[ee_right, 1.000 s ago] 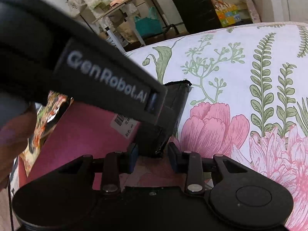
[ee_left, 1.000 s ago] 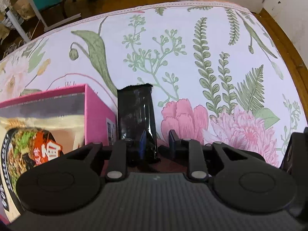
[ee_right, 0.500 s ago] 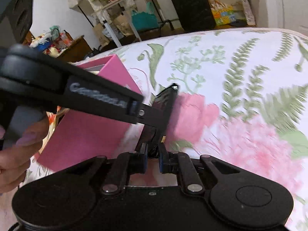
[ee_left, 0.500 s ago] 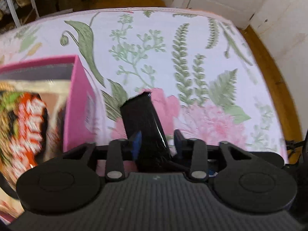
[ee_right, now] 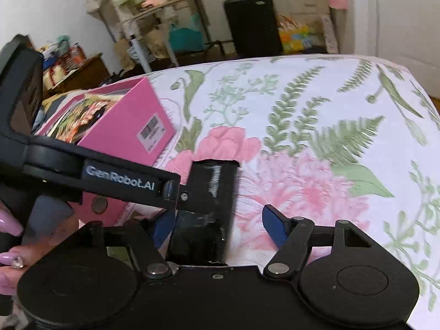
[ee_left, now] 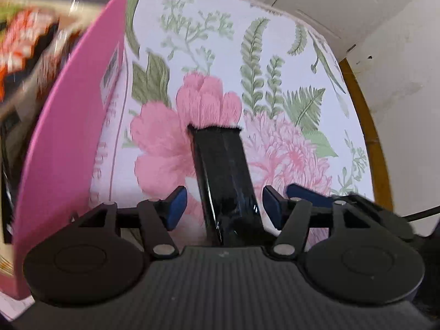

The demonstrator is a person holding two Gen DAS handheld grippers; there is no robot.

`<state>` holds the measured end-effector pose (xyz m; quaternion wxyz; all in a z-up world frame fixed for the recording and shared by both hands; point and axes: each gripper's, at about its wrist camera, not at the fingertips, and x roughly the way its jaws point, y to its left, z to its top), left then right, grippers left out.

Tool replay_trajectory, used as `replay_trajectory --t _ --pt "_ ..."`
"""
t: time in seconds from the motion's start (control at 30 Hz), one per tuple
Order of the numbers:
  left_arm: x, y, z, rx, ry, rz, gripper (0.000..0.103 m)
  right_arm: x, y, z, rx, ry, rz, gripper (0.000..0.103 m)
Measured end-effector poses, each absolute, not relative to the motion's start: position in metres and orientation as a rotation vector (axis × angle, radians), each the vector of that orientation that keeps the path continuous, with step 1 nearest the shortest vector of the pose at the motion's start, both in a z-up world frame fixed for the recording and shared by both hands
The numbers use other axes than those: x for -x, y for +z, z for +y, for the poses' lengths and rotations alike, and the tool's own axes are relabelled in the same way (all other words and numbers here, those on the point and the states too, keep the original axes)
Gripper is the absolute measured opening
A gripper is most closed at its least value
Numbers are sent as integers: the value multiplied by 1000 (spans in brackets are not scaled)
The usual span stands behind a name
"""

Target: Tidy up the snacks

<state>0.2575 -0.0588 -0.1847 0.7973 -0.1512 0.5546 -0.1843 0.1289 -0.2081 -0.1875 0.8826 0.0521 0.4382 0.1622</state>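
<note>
A black snack packet (ee_left: 222, 170) stands on end between the blue pads of my left gripper (ee_left: 224, 206). Those jaws are opening, with a gap on each side of the packet. In the right wrist view the same packet (ee_right: 211, 192) sits between the fingers of my right gripper (ee_right: 217, 227). Its jaws are opening too, and the right pad (ee_right: 275, 227) is well off the packet. The left gripper's finger (ee_right: 118, 178) crosses in front from the left. The packet's lower end is hidden behind the gripper bodies. A pink box (ee_left: 68, 143) (ee_right: 123, 132) holding noodle packs stands to the left.
The floral tablecloth (ee_left: 288, 88) (ee_right: 316, 126) stretches right and back, to the table's wooden edge (ee_left: 368, 126). A person's hand (ee_right: 11, 242) grips the left tool at lower left. A shelf, bags and a black case (ee_right: 251, 24) stand beyond the table.
Both pairs of jaws have spread apart off the black packet, the right ones from fully shut. The left view has swung right and lower, and the pink box has slid to its left edge.
</note>
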Motion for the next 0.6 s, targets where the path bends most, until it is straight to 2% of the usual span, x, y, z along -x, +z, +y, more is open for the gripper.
replay_trajectory --t 0.07,0.13,0.2,0.23,0.27,0.3,0.6 --pt "-259 -193 -56 365 -415 1207 54 -128 -197 -201 -67 369 942 74" --pt "-257 -199 -57 366 -425 1189 43 -126 -206 -192 -25 382 946 74" --pt "-252 -199 -60 328 -440 1165 38 -125 -212 -186 -8 359 923 74" --pt "-250 -199 -62 309 -446 1154 38 -124 -212 -183 5 353 898 69" --pt "-248 -197 -64 293 -448 1146 38 -123 -212 -180 14 342 895 59" --pt "-247 -196 -65 284 -449 1147 38 -122 -210 -180 13 332 903 57" --pt "-234 -172 -58 305 -469 1211 38 -100 -181 -180 -37 286 948 55"
